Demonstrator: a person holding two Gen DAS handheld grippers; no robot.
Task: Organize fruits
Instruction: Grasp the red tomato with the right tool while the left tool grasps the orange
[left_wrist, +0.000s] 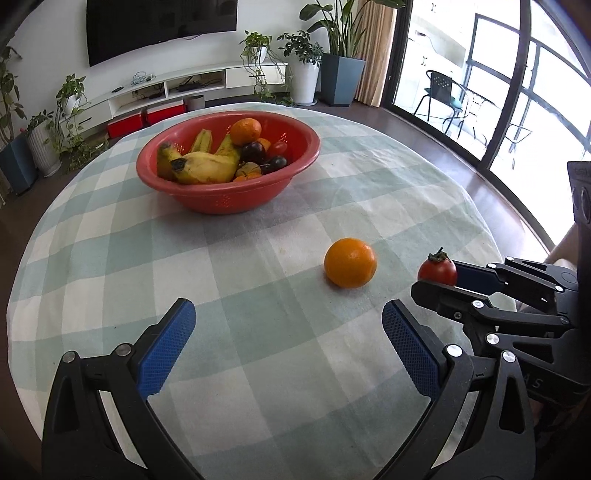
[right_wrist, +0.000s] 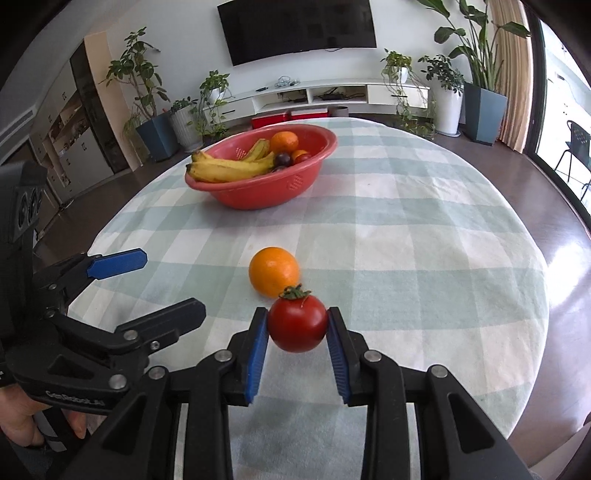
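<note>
The right tongs (right_wrist: 297, 325) clench the tomato (right_wrist: 297, 323) near the orange (right_wrist: 273, 271), ready for transfer to the red bowl (right_wrist: 295, 184) beyond, while the left tongs (left_wrist: 288, 332) stand released before the orange.

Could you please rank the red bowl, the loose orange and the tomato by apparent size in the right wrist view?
1. red bowl
2. tomato and loose orange: look alike; the tomato is nearer the camera, so unsure.
</note>
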